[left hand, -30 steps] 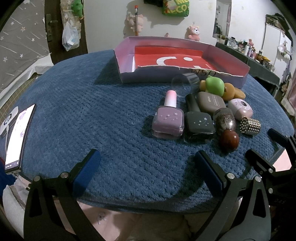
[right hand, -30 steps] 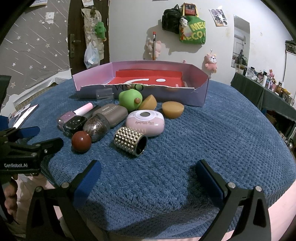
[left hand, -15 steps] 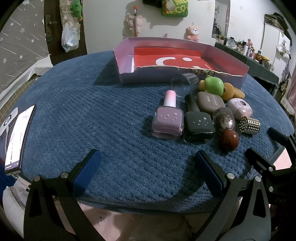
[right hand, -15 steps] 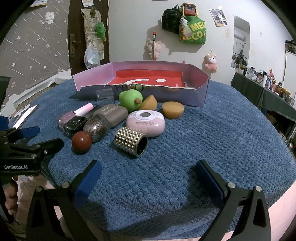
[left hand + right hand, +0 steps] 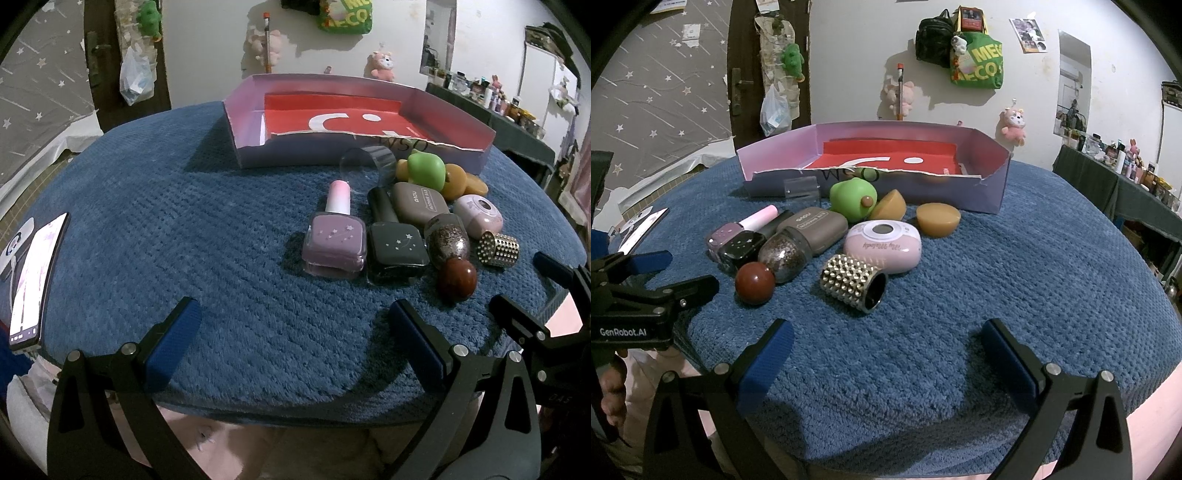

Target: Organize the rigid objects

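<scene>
Both grippers hung at the near edge of a round table covered in blue cloth, holding nothing. The left gripper had its jaws spread wide over bare cloth, and the right gripper stood equally released, with the left one visible beside it at that view's left edge.

The things to sort lay bunched together in front of a shallow purple box with a red floor. Nearest the grippers sat a dark red ball and a studded metal ring lying on its side. Just behind them lay 3 nail polish bottles: a purple one, a black one and a glittery one. A brown eyeshadow case touched a pink oval case. A green toy, 2 tan half-rounds and a clear plastic piece lay closest to the box. A phone rested at the table's left edge.
</scene>
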Tool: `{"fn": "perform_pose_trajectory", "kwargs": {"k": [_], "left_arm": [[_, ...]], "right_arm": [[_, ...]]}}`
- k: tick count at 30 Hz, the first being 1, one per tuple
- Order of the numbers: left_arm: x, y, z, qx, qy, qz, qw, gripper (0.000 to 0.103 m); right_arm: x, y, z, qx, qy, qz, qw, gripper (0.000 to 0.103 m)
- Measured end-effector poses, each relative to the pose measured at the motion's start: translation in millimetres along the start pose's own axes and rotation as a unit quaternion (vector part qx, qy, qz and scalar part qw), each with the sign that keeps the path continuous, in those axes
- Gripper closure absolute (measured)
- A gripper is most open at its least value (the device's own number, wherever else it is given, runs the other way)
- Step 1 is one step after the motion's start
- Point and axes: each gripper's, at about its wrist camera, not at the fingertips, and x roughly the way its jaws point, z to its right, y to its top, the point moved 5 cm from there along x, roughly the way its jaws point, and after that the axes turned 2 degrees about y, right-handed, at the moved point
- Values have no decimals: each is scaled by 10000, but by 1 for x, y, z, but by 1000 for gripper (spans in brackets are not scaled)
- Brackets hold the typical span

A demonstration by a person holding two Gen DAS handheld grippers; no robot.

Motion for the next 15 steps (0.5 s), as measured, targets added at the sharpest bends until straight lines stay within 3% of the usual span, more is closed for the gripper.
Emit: {"fn": "perform_pose_trajectory", "kwargs": {"k": [15], "left_arm": [[11, 11, -4, -6, -33, -22, 10000, 0]], "right_arm": [[6, 9, -7, -94, 94, 53, 9999, 2]]}}
